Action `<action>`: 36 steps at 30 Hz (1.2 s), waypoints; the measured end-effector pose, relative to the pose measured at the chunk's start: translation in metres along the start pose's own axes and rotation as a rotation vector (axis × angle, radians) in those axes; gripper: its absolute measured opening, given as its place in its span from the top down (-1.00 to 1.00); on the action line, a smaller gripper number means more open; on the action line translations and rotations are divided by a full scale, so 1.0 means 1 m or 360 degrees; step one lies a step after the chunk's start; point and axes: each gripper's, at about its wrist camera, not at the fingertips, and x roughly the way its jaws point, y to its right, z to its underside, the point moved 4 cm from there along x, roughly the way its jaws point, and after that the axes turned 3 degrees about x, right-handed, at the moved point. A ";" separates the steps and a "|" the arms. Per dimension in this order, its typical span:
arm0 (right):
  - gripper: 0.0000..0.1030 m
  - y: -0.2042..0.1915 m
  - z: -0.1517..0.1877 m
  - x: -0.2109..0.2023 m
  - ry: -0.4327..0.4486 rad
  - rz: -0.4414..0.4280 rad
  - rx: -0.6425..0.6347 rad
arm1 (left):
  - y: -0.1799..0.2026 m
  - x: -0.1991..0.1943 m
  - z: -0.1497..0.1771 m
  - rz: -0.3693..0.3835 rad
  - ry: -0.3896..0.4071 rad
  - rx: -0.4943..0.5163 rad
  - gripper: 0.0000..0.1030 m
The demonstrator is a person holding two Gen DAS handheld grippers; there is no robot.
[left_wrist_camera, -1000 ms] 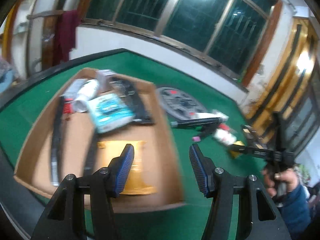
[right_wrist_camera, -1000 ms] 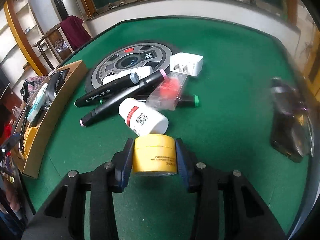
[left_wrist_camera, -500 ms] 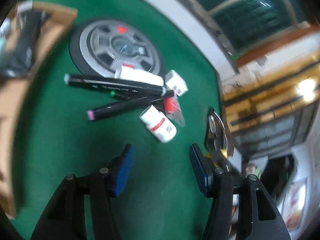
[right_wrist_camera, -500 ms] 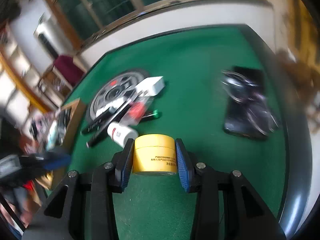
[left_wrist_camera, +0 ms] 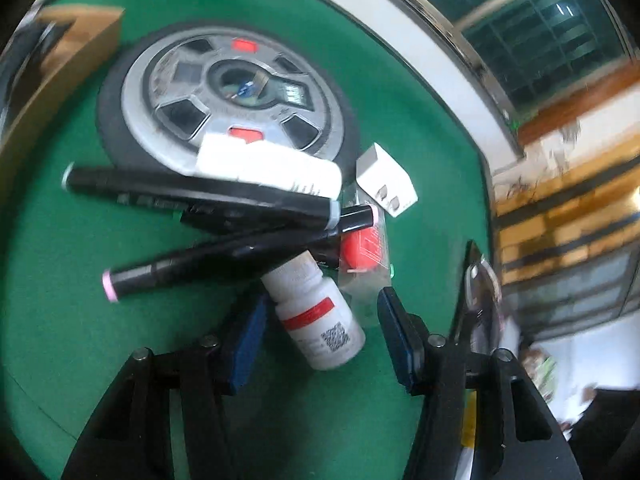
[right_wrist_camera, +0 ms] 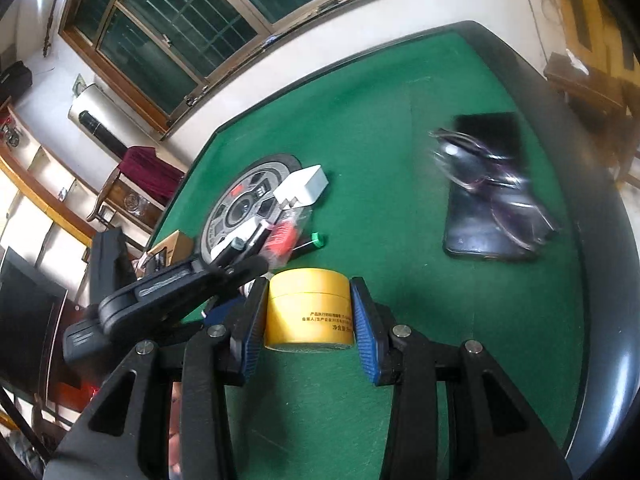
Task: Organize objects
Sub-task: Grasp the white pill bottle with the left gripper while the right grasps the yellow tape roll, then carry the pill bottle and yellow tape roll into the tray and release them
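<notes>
A white bottle (left_wrist_camera: 320, 312) with a red band and a QR code lies on the green felt between the fingers of my left gripper (left_wrist_camera: 322, 300). Its jaws are closing; the left pad is near the bottle and the right pad (left_wrist_camera: 394, 332) stands apart from it. My right gripper (right_wrist_camera: 308, 316) is shut on a yellow jar (right_wrist_camera: 308, 308), held above the felt. In the right wrist view the left gripper's black body (right_wrist_camera: 160, 300) reaches in from the left, hiding the bottle.
Just beyond the bottle lie black markers (left_wrist_camera: 200, 196), a white tube (left_wrist_camera: 268, 168), a white charger (left_wrist_camera: 386, 186) and a clear bag with a red item (left_wrist_camera: 362, 248), by a grey round disc (left_wrist_camera: 224, 92). A cardboard box (left_wrist_camera: 52, 64) stands far left. Glasses (right_wrist_camera: 492, 176) rest on a phone (right_wrist_camera: 480, 220) near the table's right edge.
My left gripper swung from above the cardboard box to the pile and came down around the white bottle, its jaws narrowing. The right gripper rolled and rose slightly, keeping the yellow jar.
</notes>
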 end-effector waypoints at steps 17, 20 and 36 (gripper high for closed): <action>0.27 -0.009 0.016 0.014 -0.0034 0.0072 -0.0125 | -0.009 -0.037 0.055 -0.0240 0.0055 0.0558 0.43; 0.27 -0.009 0.017 0.016 -0.0022 0.0095 -0.0149 | -0.024 -0.054 0.067 -0.0187 0.0081 0.0560 0.43; 0.27 -0.024 0.034 0.027 -0.0104 0.0070 -0.0250 | -0.067 -0.129 0.073 0.0001 0.0280 0.0400 0.43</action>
